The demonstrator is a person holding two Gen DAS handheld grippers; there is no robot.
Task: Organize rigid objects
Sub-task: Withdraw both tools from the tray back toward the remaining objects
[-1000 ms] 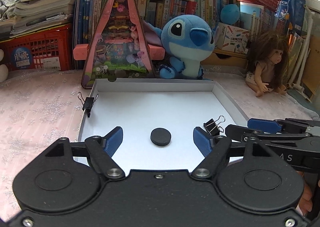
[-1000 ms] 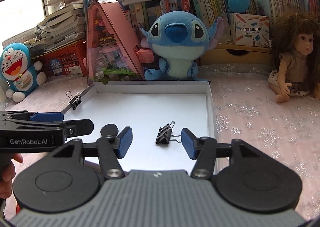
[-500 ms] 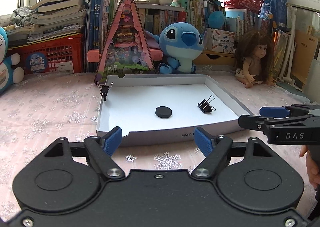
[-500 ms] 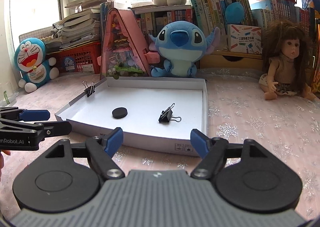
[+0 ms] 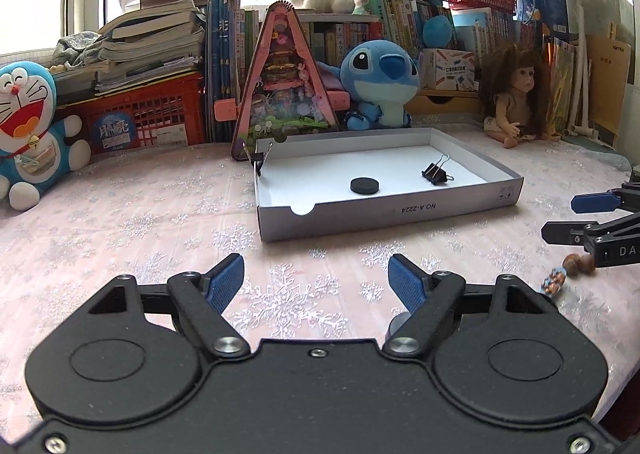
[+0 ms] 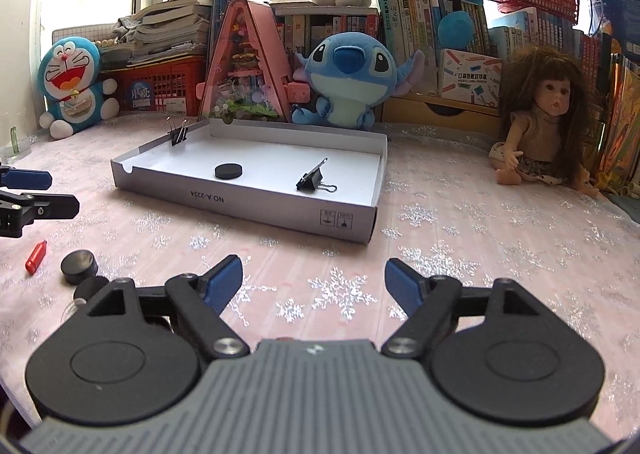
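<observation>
The left claw [image 5: 316, 278] stands released above the pink snowflake cloth of the surface [image 5: 132, 222], and nothing is between its blue pads [image 5: 225, 282]. The right claw [image 6: 314, 280] is also released; its jaws have just been opening, and they hold nothing. Both claws are in front of the white box lid [image 6: 304, 214], apart from it.

Inside the box lid lie a black round disc [image 6: 229, 170] and a black binder clip [image 6: 314, 181]. The disc is toward the left part of the lid and the clip toward the right, and the two do not touch. A second binder clip [image 6: 179, 133] is clamped on the left wall of the lid, near its far corner.

On the cloth outside the lid, in the right wrist view, a small red piece [image 6: 36, 256] lies at the left, and just beside it stands a black round cap [image 6: 79, 266]. Another dark round thing is partly hidden behind the left finger of the right claw; I cannot tell what it is. In the left wrist view a small brown thing [image 5: 579, 264] and a small colourful thing [image 5: 553, 280] lie at the right, close under the right claw.

Behind the lid stand a pink triangular toy house [image 5: 282, 78], a blue plush toy [image 5: 380, 82] and a doll [image 6: 544, 114].
</observation>
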